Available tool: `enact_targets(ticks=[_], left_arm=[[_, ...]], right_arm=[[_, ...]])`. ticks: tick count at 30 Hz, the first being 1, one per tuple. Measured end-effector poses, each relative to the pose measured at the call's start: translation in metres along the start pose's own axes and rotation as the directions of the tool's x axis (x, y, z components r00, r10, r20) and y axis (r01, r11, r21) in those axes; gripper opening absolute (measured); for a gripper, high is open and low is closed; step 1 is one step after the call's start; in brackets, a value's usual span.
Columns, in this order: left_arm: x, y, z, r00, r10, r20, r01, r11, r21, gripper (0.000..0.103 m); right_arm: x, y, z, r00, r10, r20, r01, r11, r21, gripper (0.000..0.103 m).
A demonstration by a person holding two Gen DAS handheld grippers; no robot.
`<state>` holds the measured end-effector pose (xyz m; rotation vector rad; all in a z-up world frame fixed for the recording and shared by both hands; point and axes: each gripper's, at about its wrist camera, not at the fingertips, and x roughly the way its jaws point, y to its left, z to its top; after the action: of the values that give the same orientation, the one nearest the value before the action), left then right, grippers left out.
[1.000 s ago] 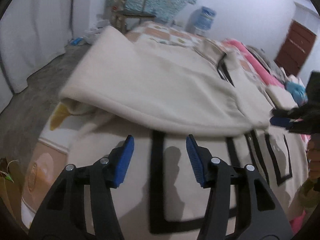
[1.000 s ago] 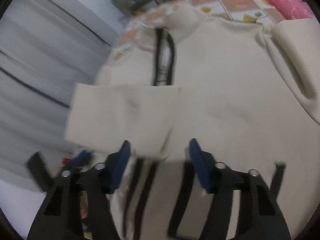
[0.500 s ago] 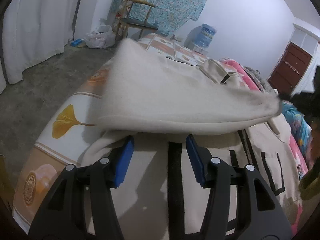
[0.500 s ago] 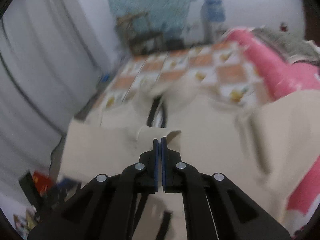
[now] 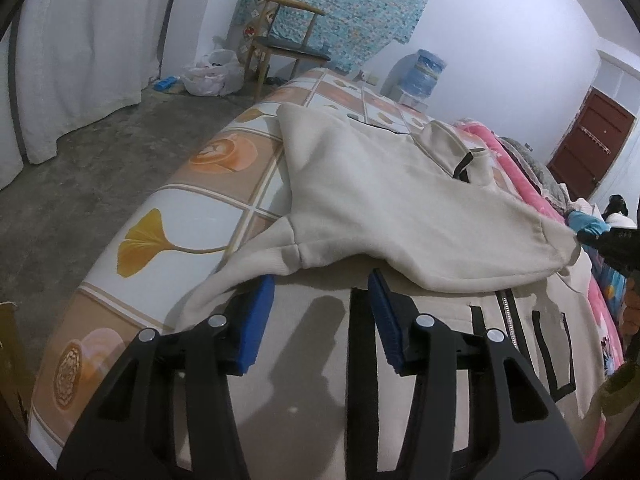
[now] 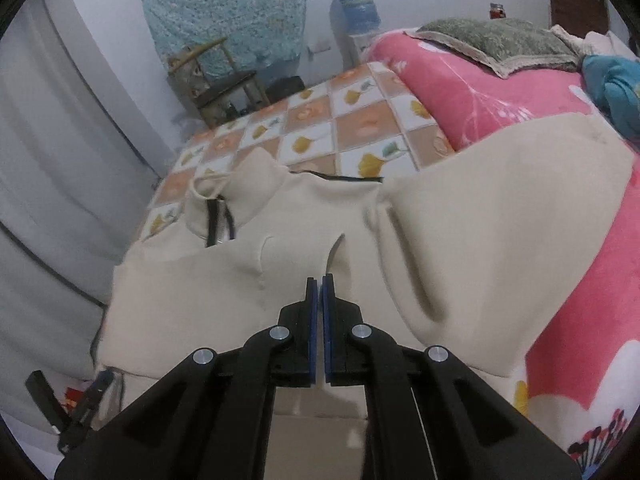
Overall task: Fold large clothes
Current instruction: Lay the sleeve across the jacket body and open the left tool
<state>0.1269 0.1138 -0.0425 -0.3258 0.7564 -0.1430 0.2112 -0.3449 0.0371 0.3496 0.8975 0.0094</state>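
Matt cream fleece jacket point(image 5: 392, 200), rough grey concrete floor point(image 5: 100, 152), wooden chair point(image 5: 280, 36)

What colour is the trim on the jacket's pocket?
Black trim outlining the pocket on the cream jacket; clearest in the left wrist view.

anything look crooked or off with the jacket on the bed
The cream fleece jacket's sleeve lies diagonally across its front, cuff bunched near the open left tool; the shut right tool pinches its fabric. Nothing looks damaged.
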Motion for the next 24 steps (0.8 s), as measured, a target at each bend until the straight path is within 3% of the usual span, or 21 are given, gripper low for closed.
enact_targets(ticks=[4, 7, 11, 16, 19, 21, 24], left_arm=[[0.000, 0.000, -0.001, 1.000, 0.006, 0.006, -0.006, 1.000, 0.006, 0.047], [0.001, -0.001, -0.001, 1.000, 0.009, 0.001, -0.009, 1.000, 0.019, 0.047], [0.000, 0.002, -0.002, 1.000, -0.002, 0.005, 0.002, 1.000, 0.017, 0.047], [-0.001, 0.001, -0.003, 1.000, 0.008, 0.008, -0.008, 1.000, 0.017, 0.047], [-0.004, 0.005, -0.003, 1.000, 0.005, 0.003, -0.005, 1.000, 0.006, 0.047], [-0.010, 0.006, -0.003, 1.000, 0.023, -0.007, -0.022, 1.000, 0.015, 0.048], [-0.022, 0.010, -0.001, 0.999, 0.038, -0.031, -0.037, 0.999, 0.029, 0.052]], right_arm=[[0.037, -0.018, -0.014, 0.987, -0.108, -0.116, 0.106, 0.994, -0.026, 0.003], [0.030, -0.022, -0.014, 0.979, -0.190, -0.069, 0.188, 0.981, -0.036, 0.003], [0.017, -0.006, -0.008, 0.993, -0.111, -0.029, 0.109, 0.992, -0.060, 0.006], [0.042, 0.036, -0.020, 0.995, -0.026, -0.097, 0.007, 0.980, -0.200, 0.013], [0.070, 0.043, -0.037, 0.986, -0.068, -0.151, 0.027, 0.966, -0.258, 0.028], [0.071, 0.046, -0.045, 0.989, -0.098, -0.108, 0.060, 0.949, -0.311, 0.035], [0.062, 0.051, -0.045, 0.987, -0.115, -0.115, 0.071, 0.941, -0.332, 0.040]])
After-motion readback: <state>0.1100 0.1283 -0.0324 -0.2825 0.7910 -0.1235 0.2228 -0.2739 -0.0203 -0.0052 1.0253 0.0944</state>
